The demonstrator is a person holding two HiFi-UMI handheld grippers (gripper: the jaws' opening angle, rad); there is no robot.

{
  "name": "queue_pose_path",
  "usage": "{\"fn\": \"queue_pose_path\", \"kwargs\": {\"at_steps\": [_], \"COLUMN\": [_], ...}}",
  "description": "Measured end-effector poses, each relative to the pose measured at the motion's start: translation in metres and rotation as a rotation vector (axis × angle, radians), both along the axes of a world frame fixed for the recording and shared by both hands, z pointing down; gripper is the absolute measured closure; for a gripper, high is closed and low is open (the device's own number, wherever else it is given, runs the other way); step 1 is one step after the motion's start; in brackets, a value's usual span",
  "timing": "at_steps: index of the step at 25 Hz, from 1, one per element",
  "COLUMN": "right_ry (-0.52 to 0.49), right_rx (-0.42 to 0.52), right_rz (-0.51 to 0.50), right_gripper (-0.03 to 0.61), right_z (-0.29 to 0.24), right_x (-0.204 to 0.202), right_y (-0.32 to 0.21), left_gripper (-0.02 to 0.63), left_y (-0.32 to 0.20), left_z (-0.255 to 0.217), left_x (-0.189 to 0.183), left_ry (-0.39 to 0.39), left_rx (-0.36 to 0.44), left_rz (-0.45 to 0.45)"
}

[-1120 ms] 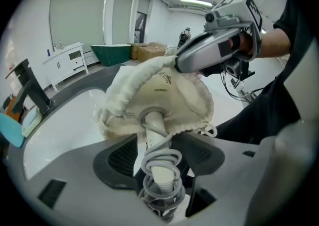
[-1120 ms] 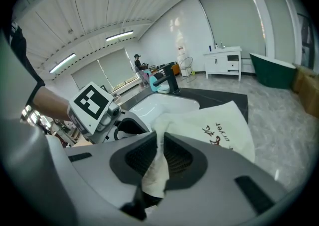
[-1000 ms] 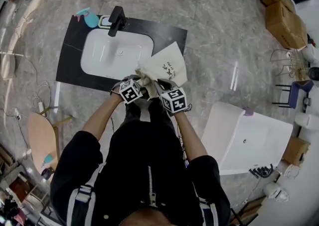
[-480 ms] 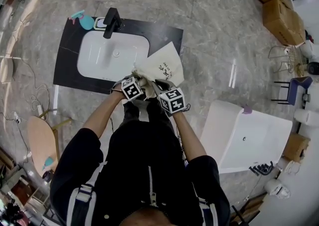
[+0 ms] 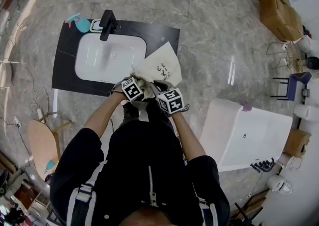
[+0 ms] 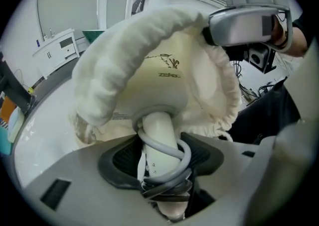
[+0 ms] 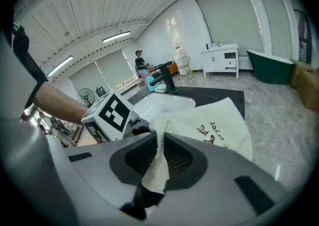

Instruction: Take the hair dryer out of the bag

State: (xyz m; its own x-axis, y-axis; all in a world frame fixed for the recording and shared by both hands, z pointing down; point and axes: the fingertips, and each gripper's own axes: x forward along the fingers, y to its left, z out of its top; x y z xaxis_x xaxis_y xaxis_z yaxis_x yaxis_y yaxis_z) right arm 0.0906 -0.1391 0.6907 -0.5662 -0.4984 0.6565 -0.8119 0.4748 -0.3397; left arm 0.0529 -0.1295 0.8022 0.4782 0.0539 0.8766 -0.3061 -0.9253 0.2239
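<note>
1. Your two arms reach out in front of you. Your hands are close together at the front edge of the sink [image 5: 99, 60].
2. Your left gripper [image 6: 162, 163] points down. Its jaws squeeze the handle of the hair dryer [image 6: 158, 130], with the cord [image 6: 185, 151] wrapped round it.
3. The rest of the hair dryer is inside the bag [image 6: 149, 56].
4. Your right gripper [image 7: 158, 158] has its jaws nearly together. They pinch the bag's cloth edge.

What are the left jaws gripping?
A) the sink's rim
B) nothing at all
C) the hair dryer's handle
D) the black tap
C: the left gripper is clamped on the hair dryer by its white handle, cord coiled round it, at the bag's mouth.
</note>
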Motion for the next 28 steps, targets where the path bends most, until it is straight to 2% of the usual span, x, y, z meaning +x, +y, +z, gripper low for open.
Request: {"fn": "queue_pose_path", "kwargs": {"at_steps": [5, 13, 28], "right_ry": [0.002, 0.007, 0.023], "right_rx": [-0.001, -0.005, -0.01], "right_rz": [0.005, 0.014, 0.033], "right_gripper": [0.526, 0.526, 0.528], "right_z": [0.001, 0.002, 0.003], "right_x": [0.0, -0.001, -0.005], "right_y": [-0.002, -0.003, -0.004], "left_gripper": [0.368, 0.388, 0.396], "left_y": [-0.002, -0.003, 0.008], "left_z": [-0.001, -0.003, -0.015], "left_x": [-0.001, -0.003, -0.014], "left_ry": [0.013, 0.022, 0.042], "left_rx": [0.014, 0.023, 0.005], "left_rz": [-0.01, 0.0, 0.006]}}
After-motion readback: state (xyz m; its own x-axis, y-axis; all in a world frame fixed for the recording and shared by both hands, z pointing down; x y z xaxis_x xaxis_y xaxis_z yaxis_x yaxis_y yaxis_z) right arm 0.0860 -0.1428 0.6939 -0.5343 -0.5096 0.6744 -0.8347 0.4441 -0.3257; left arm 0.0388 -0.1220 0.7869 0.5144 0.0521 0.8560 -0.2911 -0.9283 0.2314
